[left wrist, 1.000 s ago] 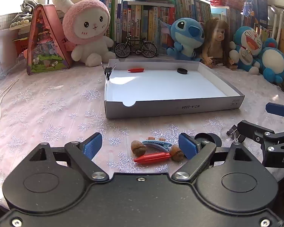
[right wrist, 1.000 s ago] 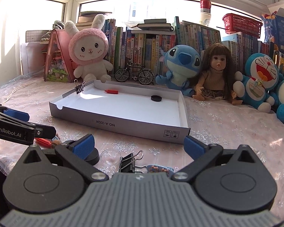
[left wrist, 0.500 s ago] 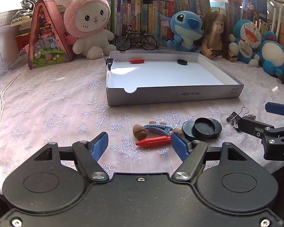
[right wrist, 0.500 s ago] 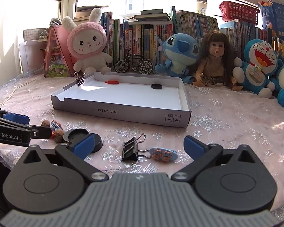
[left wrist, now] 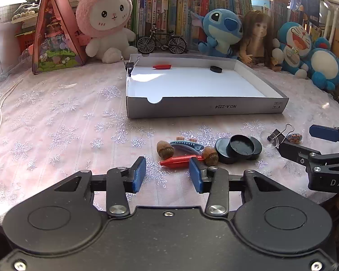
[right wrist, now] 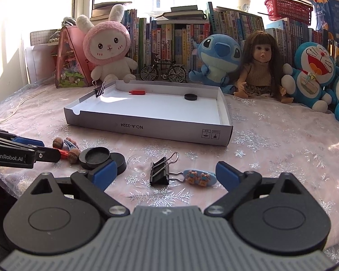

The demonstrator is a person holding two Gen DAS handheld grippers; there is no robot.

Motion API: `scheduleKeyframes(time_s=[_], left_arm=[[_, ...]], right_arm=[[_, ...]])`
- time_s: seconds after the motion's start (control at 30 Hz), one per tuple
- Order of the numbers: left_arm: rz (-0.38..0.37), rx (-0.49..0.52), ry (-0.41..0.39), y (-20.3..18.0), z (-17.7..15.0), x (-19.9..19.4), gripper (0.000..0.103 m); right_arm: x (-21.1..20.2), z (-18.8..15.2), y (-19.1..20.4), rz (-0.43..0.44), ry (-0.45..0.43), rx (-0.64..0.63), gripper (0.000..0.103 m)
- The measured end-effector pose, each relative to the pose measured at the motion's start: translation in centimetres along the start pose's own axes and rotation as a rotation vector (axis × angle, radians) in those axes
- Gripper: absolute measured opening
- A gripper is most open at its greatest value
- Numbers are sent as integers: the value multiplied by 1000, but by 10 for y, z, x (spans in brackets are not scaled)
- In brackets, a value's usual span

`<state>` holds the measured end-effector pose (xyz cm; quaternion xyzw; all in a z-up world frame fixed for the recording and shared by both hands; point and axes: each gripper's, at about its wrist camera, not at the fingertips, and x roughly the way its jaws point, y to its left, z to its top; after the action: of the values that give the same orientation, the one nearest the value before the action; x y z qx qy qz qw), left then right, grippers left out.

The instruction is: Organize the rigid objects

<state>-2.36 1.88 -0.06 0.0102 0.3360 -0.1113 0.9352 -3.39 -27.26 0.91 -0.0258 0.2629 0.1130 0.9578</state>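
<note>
A shallow white box [left wrist: 205, 109] [right wrist: 147, 127] holds a red piece [left wrist: 161, 66], a black disc [left wrist: 215, 69] and a binder clip [left wrist: 129, 65] on its rim. In front lie a red piece [left wrist: 177, 161], two acorns [left wrist: 165, 150], a blue hair clip [left wrist: 185, 145] and stacked black lids [left wrist: 239, 148]. My left gripper [left wrist: 167, 175] is open, just short of the red piece. My right gripper [right wrist: 165, 175] is open, with a black binder clip [right wrist: 160, 174] and a blue bear hair clip [right wrist: 198, 177] between its fingers.
Plush toys [left wrist: 104, 22], a doll [right wrist: 260, 65], a model bicycle [left wrist: 161, 41], a pink house box [left wrist: 56, 36] and books line the back. A white cord [left wrist: 2, 103] lies at the left. A clear suction cup [right wrist: 139, 164] lies by the lids.
Both grippers have pulled back and risen, so more of the table shows. The left gripper's fingers have closed in somewhat. The objects have not moved.
</note>
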Motion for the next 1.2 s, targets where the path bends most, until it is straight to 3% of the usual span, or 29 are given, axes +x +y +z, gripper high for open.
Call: scheduleKeyframes(time_s=[0.23, 0.3, 0.37, 0.77, 1.2], left_arm=[[-9, 23, 0, -8, -1, 1, 40], [-3, 31, 0, -11, -1, 3, 40], [-4, 34, -1, -13, 0, 5, 40], [13, 56, -26, -23, -2, 14, 49], [32, 58, -45, -28, -3, 18, 54]], right_arm=[[2, -4, 4, 33, 26, -9, 74], [5, -5, 6, 31, 35, -24, 59], [7, -6, 8, 30, 41, -28, 55], [17, -5, 11, 24, 54, -41, 45], [22, -3, 10, -9, 45, -64, 43]])
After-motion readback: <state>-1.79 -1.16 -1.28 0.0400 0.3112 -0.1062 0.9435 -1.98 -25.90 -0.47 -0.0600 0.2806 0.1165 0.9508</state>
